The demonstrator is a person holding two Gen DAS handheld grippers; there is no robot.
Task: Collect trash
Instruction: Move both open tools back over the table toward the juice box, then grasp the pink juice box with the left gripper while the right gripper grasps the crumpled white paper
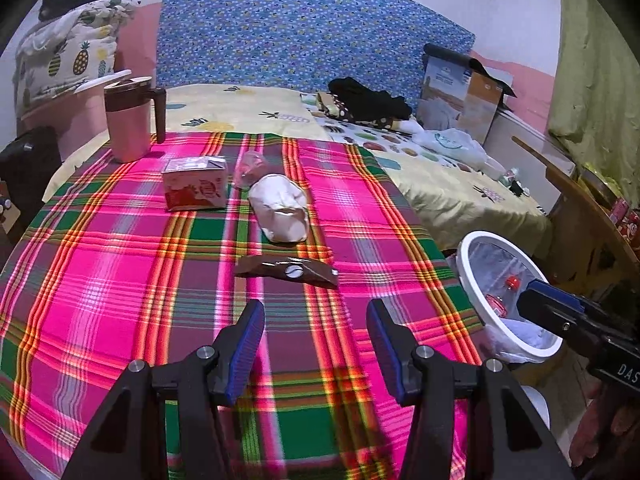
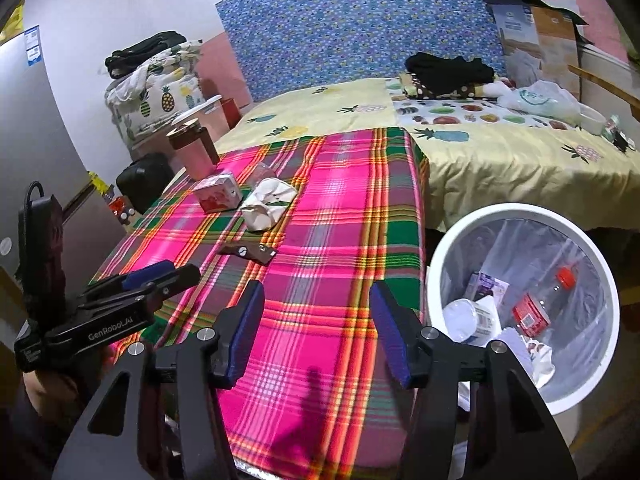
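On the pink plaid tablecloth [image 1: 120, 280] lie a flat brown wrapper [image 1: 286, 272] [image 2: 248, 252], a crumpled white paper bag [image 1: 282, 212] [image 2: 266, 204], a small pink carton [image 1: 195, 184] [image 2: 218, 192] and a scrap of clear plastic [image 1: 250, 168]. My left gripper [image 1: 316, 312] is open and holds nothing, hovering just short of the wrapper. My right gripper [image 2: 316, 292] is open too, over the table's near right edge beside the white bin [image 2: 520, 211] [image 1: 466, 280]. Inside the bin lie a red-labelled bottle [image 2: 532, 314], a cup and papers.
A pink lidded mug [image 1: 128, 120] stands at the table's far left corner. Behind the table is a bed with a yellow sheet [image 2: 500, 160], black clothes, a plastic bag and a cardboard box [image 1: 464, 92]. A wooden table [image 1: 580, 208] stands to the right of the bin.
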